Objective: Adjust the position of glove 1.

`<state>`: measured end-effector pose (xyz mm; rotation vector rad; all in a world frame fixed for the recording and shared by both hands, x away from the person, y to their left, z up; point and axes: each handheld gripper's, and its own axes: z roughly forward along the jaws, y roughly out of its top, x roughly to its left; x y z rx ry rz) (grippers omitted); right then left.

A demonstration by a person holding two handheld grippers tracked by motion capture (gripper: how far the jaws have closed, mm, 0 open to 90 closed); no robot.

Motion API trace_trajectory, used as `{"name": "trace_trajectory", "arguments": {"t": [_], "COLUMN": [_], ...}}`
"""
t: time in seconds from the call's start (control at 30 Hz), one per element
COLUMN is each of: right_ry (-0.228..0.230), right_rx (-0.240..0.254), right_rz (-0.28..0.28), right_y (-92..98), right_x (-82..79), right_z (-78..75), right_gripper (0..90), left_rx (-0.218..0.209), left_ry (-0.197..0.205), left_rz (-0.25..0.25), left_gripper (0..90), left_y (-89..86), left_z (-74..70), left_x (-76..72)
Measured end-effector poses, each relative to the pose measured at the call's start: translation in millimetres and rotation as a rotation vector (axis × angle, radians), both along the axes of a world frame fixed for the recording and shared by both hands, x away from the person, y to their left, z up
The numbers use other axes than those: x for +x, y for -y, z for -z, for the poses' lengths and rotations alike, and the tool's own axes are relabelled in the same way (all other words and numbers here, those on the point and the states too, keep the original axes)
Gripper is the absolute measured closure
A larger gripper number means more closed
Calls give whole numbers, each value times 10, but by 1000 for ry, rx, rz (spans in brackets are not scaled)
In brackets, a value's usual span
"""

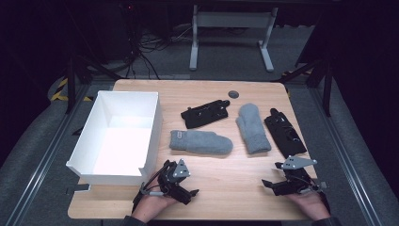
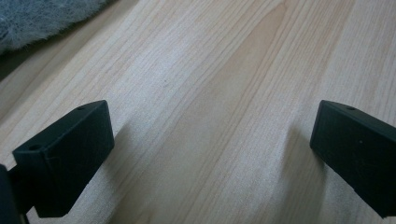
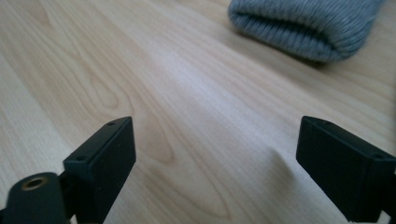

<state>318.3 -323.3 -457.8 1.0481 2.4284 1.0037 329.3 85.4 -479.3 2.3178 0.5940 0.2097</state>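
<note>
both tongs, left tongs [image 1: 175,181] and right tongs [image 1: 282,181], sit wide open and empty on the counter [image 1: 235,188]. looks like the start: 2 grey mittens [image 1: 201,141] lie just ahead, so next comes a reach and pinch.

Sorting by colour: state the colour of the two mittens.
Both mittens are grey knit; the high view shows it best.

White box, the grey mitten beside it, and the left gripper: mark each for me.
white box [image 1: 153,123], high view, on its right wall.
grey mitten [image 1: 202,141], high view, on the middle of its body.
left gripper [image 2: 208,144], left gripper view, midway between its two open fingers.
</note>
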Motion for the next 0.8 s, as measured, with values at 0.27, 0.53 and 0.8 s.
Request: {"name": "trace_trajectory", "arguments": {"t": [0.27,0.53,0.8], "right_ry": [30,56,67], "right_rx": [7,2,-2], "right_rz": [41,72,90], "right_y": [-55,-131,-251], "right_x": [167,402,700], "right_z": [-110,-200,-271], "right_gripper": [151,147,148], "left_rx": [-1,-1,3], "left_ry": [-1,-1,-2], "left_rz": [0,2,4], "left_gripper": [0,0,0], "left_y": [0,0,1], "left_z": [0,0,-3], "left_x": [1,3,8]}}
